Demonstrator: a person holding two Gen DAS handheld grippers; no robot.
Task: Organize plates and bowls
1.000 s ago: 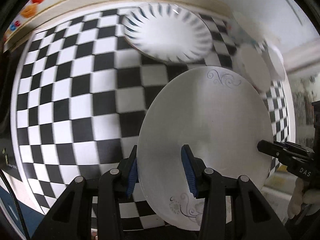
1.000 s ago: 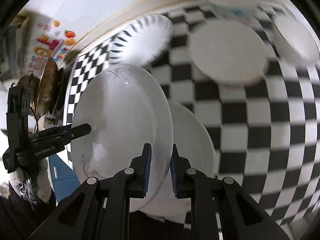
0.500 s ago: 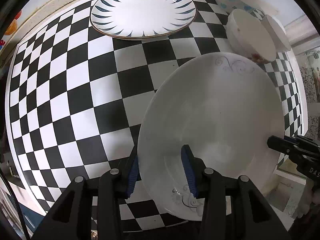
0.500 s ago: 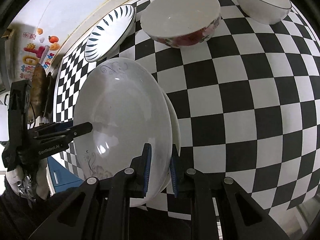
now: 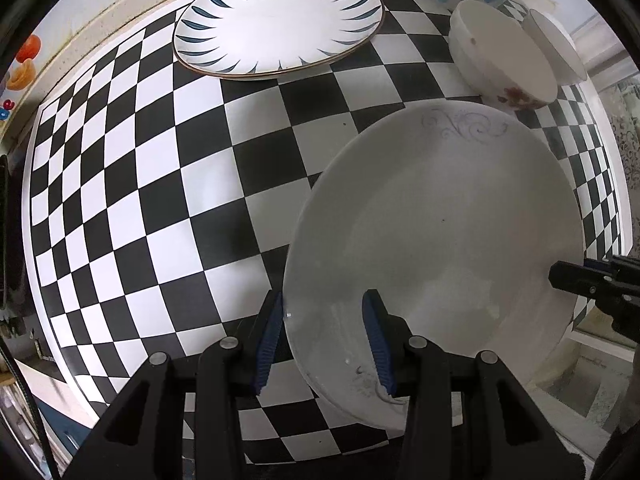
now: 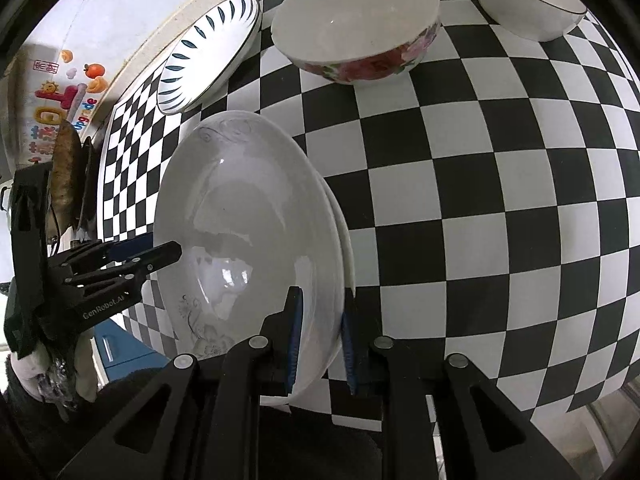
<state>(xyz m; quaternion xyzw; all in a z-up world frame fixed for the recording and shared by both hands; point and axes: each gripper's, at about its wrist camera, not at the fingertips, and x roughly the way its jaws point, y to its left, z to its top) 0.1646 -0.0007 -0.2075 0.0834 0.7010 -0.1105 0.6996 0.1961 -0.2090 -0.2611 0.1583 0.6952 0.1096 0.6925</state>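
Both tools hold one white plate (image 5: 436, 240) by its rim, low over the checkered bench (image 5: 132, 208). The left tool (image 5: 322, 338) pinches the near edge. The right tool (image 6: 320, 340) grips the other edge, its jaws just loosening a little. A striped plate (image 5: 280, 20) and a flowered bowl (image 6: 360, 28) sit farther back.

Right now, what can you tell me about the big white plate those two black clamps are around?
The white plate is round, glossy and shallow, like glazed ceramic, with faint grey scrollwork at two opposite spots on its rim. It sits tilted over the checkered table, near the front edge. The left gripper straddles one side of its rim and the right gripper the opposite side, whose jaws have just opened slightly. In the right view a second white rim shows just behind it, apparently another plate.
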